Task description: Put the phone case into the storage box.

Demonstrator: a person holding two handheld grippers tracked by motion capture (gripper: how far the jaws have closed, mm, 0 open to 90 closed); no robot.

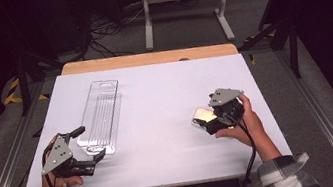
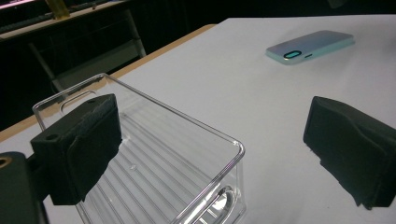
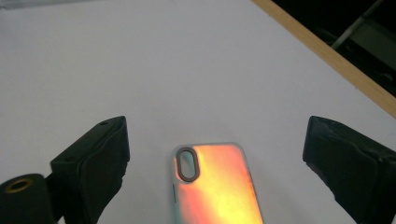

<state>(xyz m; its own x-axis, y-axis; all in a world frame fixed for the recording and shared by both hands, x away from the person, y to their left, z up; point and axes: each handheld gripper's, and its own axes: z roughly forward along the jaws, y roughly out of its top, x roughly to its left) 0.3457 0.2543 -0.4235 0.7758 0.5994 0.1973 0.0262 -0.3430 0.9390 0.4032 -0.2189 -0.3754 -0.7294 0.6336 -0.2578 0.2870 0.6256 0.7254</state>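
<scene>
Hovering w/ right claw [image 3: 215, 163] spread wide over phone case [image 3: 217, 184], I hadn't gripped yet; left claw [image 2: 205, 154] gaped at clear tray [image 2: 163, 163], placing pending.

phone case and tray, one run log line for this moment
left gripper: open at clear tray | right gripper: open over phone case | both on table

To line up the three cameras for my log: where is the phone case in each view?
High view: the phone case lies right of centre, by the right hand-held gripper.
Left gripper view: upper right, far beyond the open jaws.
Right gripper view: bottom centre, between the open jaws, untouched.
Shared landmark: the table's wooden edge strip.
</scene>
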